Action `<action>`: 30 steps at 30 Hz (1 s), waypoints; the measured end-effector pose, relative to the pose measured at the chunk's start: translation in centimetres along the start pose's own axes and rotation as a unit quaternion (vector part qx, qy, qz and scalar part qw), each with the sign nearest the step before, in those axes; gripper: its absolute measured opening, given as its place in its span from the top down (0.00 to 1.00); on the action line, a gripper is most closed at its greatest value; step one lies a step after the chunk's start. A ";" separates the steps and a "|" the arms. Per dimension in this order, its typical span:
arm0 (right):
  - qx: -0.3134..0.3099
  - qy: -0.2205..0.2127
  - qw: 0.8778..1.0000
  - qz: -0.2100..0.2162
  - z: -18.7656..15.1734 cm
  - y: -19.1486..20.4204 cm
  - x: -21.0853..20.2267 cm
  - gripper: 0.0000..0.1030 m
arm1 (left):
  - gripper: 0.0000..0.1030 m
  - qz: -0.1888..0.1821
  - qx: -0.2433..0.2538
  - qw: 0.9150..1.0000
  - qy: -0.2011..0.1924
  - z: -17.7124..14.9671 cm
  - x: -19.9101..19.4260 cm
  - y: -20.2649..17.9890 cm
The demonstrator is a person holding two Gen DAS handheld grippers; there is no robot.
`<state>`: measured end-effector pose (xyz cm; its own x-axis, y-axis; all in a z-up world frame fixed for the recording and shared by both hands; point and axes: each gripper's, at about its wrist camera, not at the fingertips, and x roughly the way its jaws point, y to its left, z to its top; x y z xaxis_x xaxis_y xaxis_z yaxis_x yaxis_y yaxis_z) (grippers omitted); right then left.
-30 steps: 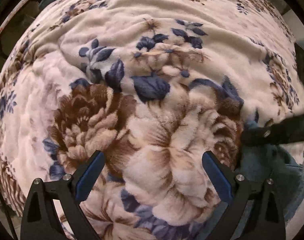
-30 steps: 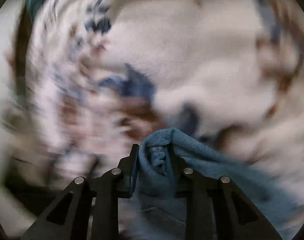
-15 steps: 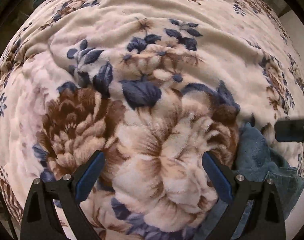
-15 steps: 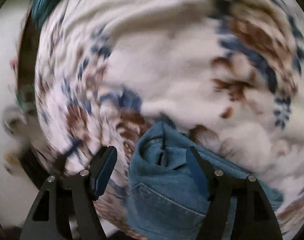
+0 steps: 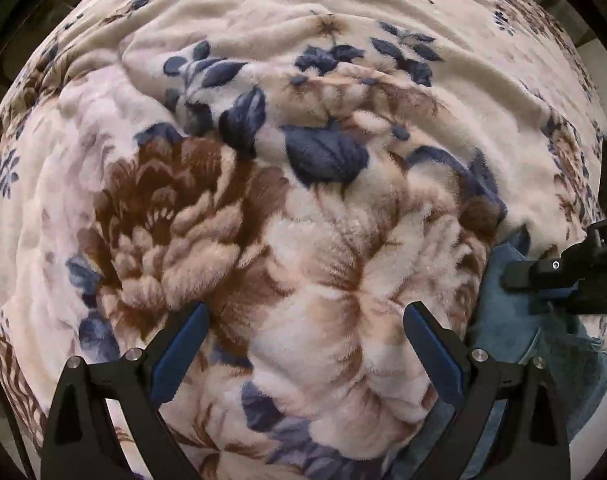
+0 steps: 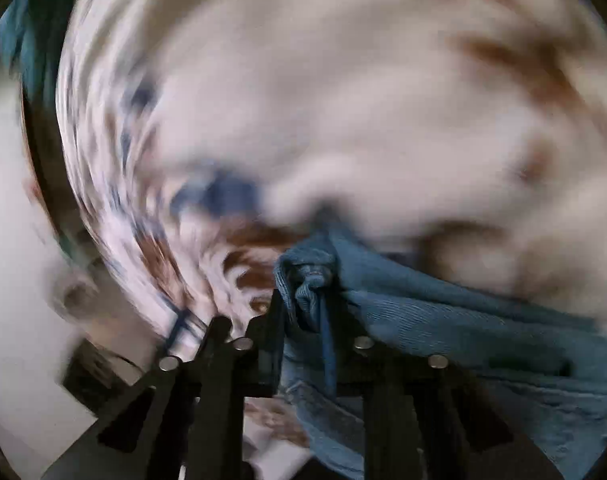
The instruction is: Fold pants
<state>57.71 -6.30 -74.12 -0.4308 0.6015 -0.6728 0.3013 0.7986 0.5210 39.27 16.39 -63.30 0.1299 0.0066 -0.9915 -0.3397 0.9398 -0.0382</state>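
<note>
The pants (image 6: 443, 320) are blue denim, bunched on a floral blanket (image 5: 303, 200). In the right wrist view my right gripper (image 6: 309, 300) is shut on a gathered fold of the pants; the view is motion-blurred. In the left wrist view the pants (image 5: 503, 320) lie at the lower right edge, with the right gripper (image 5: 551, 276) over them. My left gripper (image 5: 303, 320) is open and empty, hovering over the blanket to the left of the pants.
The cream blanket with brown and navy flowers covers the bed. A teal cloth (image 6: 27, 40) lies at the far upper left. A pale floor (image 6: 11, 320) shows past the bed's left edge.
My right gripper was open around the pants half a second ago and has now shut on the fold again, moving fast. My left gripper stays open and has hardly moved.
</note>
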 end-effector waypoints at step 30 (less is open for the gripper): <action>0.001 -0.210 0.977 -0.034 -10.6 -16.5 -16.9 0.63 | 0.63 -0.036 0.271 0.953 0.128 3.7 2.8 -16.8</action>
<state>51.03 -29.89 -65.82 -0.0625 0.5025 -0.8623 0.2856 0.8369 0.4670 48.75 1.87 -64.93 -0.1213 -0.0831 -0.9891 0.2015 0.9737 -0.1065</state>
